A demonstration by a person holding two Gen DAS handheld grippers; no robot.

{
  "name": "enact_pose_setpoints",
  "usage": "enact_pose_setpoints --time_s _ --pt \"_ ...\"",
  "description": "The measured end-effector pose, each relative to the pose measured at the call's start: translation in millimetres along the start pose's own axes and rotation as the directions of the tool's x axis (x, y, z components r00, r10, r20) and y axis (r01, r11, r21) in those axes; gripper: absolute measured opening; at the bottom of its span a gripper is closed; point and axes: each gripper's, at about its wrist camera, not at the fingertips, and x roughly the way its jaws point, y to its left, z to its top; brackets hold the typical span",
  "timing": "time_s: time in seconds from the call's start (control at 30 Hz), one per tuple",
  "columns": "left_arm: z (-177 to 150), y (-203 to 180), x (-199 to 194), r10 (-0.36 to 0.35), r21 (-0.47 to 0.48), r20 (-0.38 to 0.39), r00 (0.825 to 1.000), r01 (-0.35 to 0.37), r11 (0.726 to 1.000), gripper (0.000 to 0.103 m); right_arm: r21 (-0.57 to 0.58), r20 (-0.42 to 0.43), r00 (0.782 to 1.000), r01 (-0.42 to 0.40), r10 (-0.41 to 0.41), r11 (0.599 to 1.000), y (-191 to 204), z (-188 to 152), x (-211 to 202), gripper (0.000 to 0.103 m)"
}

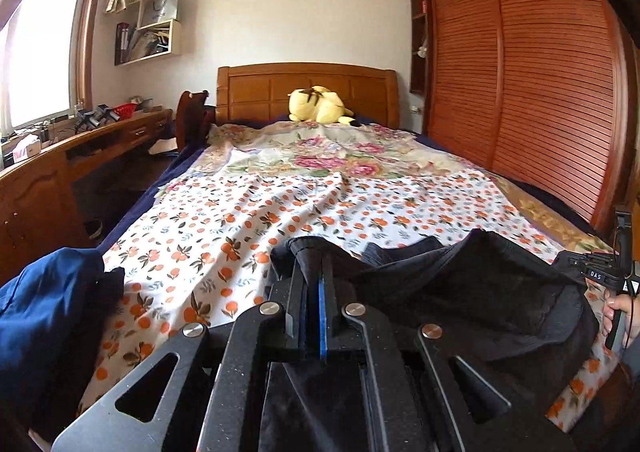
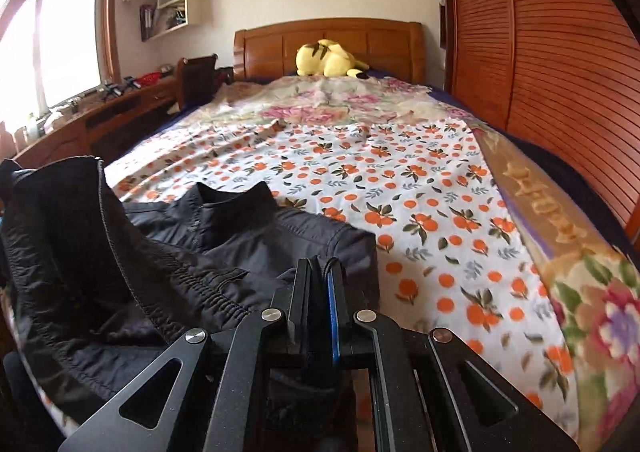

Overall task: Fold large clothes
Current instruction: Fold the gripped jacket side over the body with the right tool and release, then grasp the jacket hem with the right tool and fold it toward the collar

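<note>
Left gripper (image 1: 314,284) and right gripper (image 2: 320,284) each pinch the black jacket (image 2: 248,236) at lower centre; best keep its hem taut and level while folding toward the collar (image 2: 236,197).

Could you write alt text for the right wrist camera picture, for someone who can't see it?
A handheld right gripper pinches the edge of a black jacket lying on a bed's orange-print sheet. A yellow plush toy sits by the wooden headboard.
</note>
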Motion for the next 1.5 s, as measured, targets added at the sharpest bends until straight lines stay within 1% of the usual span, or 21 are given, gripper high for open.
enact_pose_setpoints --time_s 0.17,0.23,0.33,0.47,0.57,0.63,0.67,0.77,0.83,0.9,0.93,1.03,1.07,1.1,1.13,1.23,1.27,1.33,1.43,1.5 --pt "1 9 34 0.001 -0.043 -0.001 1.000 -0.001 0.999 0.004 0.007 -0.029 0.999 0.020 -0.019 1.000 8 31 43 0.007" --pt "-3 8 44 -0.016 -0.028 -0.003 1.000 0.016 0.999 0.004 0.008 -0.031 0.999 0.032 -0.031 0.999 10 42 58 0.007" --pt "-9 7 55 -0.016 -0.008 -0.026 1.000 0.016 1.000 0.004 0.005 -0.050 0.998 0.047 -0.047 0.999 14 55 85 0.007" --pt "-13 14 69 -0.053 -0.030 -0.053 0.997 0.051 0.998 0.005 -0.013 -0.075 0.995 0.071 -0.072 0.997 21 64 115 0.007" --pt "-14 16 76 -0.055 -0.029 -0.067 0.996 0.053 0.998 0.014 -0.021 -0.076 0.992 0.102 -0.104 0.995 23 75 137 0.007" --pt "-16 17 78 -0.046 -0.034 -0.060 0.997 0.044 0.998 0.036 -0.007 -0.087 0.987 0.135 -0.135 0.991 20 80 153 0.007" --pt "-16 18 79 -0.048 -0.036 -0.057 0.997 0.046 0.998 0.039 0.007 -0.093 0.984 0.153 -0.152 0.988 18 83 158 0.007" --pt "-18 19 80 -0.077 -0.042 -0.072 0.994 0.074 0.996 0.041 0.039 -0.113 0.976 0.191 -0.186 0.981 16 86 172 0.007" --pt "-19 20 81 -0.077 -0.042 -0.076 0.994 0.074 0.996 0.047 0.032 -0.132 0.969 0.213 -0.208 0.976 21 88 178 0.007" --pt "-22 19 79 -0.096 -0.056 -0.073 0.993 0.092 0.994 0.073 0.014 -0.159 0.963 0.221 -0.216 0.975 27 90 182 0.007" --pt "-23 19 78 -0.108 -0.061 -0.069 0.992 0.103 0.993 0.077 0.006 -0.163 0.962 0.225 -0.221 0.974 30 92 181 0.008" --pt "-25 15 73 -0.103 -0.053 -0.064 0.993 0.100 0.994 0.079 -0.011 -0.149 0.965 0.215 -0.214 0.977 40 101 168 0.017" --pt "-26 14 72 -0.101 -0.049 -0.062 0.993 0.098 0.994 0.079 -0.018 -0.137 0.964 0.227 -0.227 0.974 42 105 163 0.029" --pt "-27 13 70 -0.099 -0.045 -0.060 0.993 0.097 0.994 0.079 -0.030 -0.116 0.962 0.244 -0.246 0.969 43 108 156 0.039" --pt "-28 12 70 -0.101 -0.044 -0.061 0.993 0.098 0.994 0.079 -0.042 -0.086 0.964 0.249 -0.252 0.968 46 112 147 0.051" --pt "-30 11 69 -0.108 -0.039 -0.064 0.992 0.106 0.994 0.079 -0.093 -0.040 0.969 0.240 -0.244 0.966 63 121 125 0.057" --pt "-31 11 69 -0.108 -0.037 -0.066 0.992 0.106 0.994 0.079 -0.109 -0.036 0.974 0.218 -0.223 0.970 71 123 122 0.057" --pt "-32 12 70 -0.110 -0.036 -0.070 0.991 0.108 0.994 0.079 -0.143 -0.030 0.987 0.149 -0.155 0.978 92 125 115 0.057" --pt "-33 12 69 -0.110 -0.034 -0.071 0.991 0.108 0.994 0.079 -0.191 -0.046 0.996 0.067 -0.077 0.979 127 125 112 0.058" --pt "-34 13 68 -0.110 -0.035 -0.071 0.991 0.107 0.994 0.079 -0.217 -0.069 0.997 0.015 -0.031 0.976 148 123 116 0.058"
